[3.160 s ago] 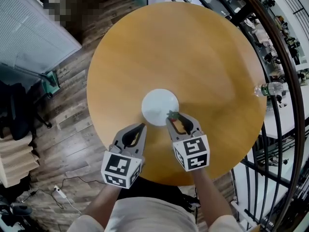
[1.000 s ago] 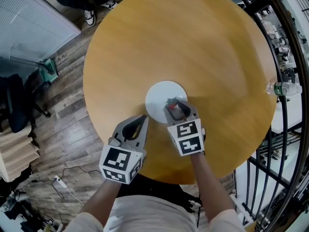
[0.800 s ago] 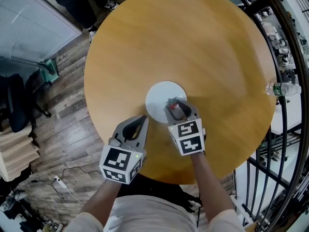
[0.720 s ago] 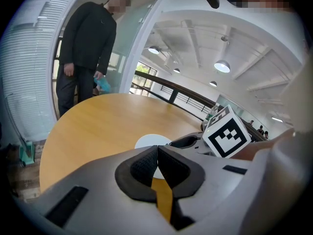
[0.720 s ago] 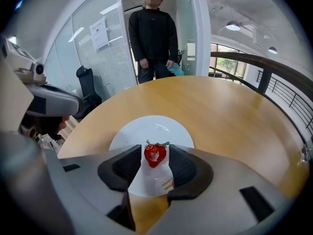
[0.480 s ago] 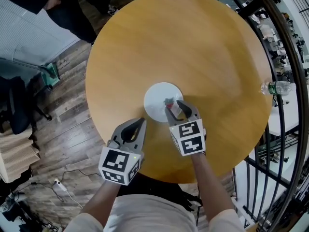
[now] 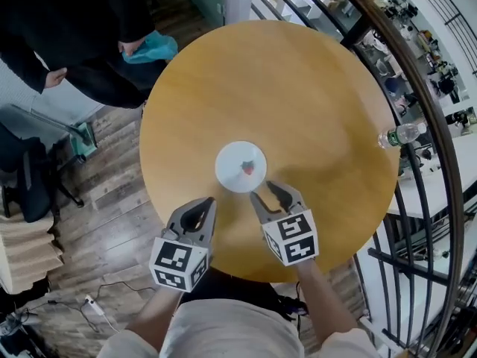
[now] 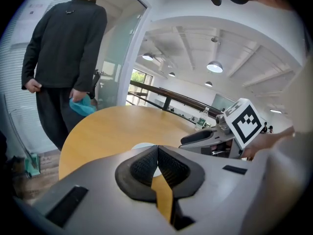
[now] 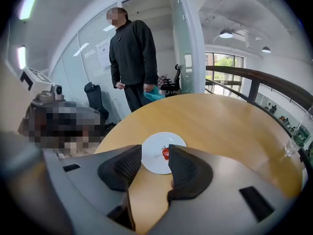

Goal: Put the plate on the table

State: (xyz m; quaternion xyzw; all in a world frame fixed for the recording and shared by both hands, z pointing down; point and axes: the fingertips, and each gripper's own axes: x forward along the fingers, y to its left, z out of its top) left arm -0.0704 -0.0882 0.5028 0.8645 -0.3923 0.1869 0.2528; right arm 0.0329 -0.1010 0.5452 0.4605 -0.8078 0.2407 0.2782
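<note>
A white plate (image 7: 232, 166) lies flat near the middle of the round wooden table (image 7: 313, 88). A small red thing (image 7: 247, 168) rests on it, right of its centre. My right gripper (image 7: 262, 192) is open and empty, just short of the plate's near edge. In the right gripper view the plate (image 9: 155, 148) and the red thing (image 9: 166, 152) show between the spread jaws. My left gripper (image 7: 208, 201) is shut with nothing in it, to the plate's near left. From the left gripper view a sliver of the plate (image 8: 143, 145) shows beyond the closed tips.
A person in dark clothes (image 7: 67, 43) stands at the table's far left side with a teal cloth (image 7: 149, 48) in hand. A clear bottle (image 7: 399, 134) sits at the table's right rim. A dark railing (image 7: 425, 125) curves along the right.
My right gripper was shut on the small red thing over the plate; now it is open and drawn back, and the red thing lies on the plate. A person has come up at the far left.
</note>
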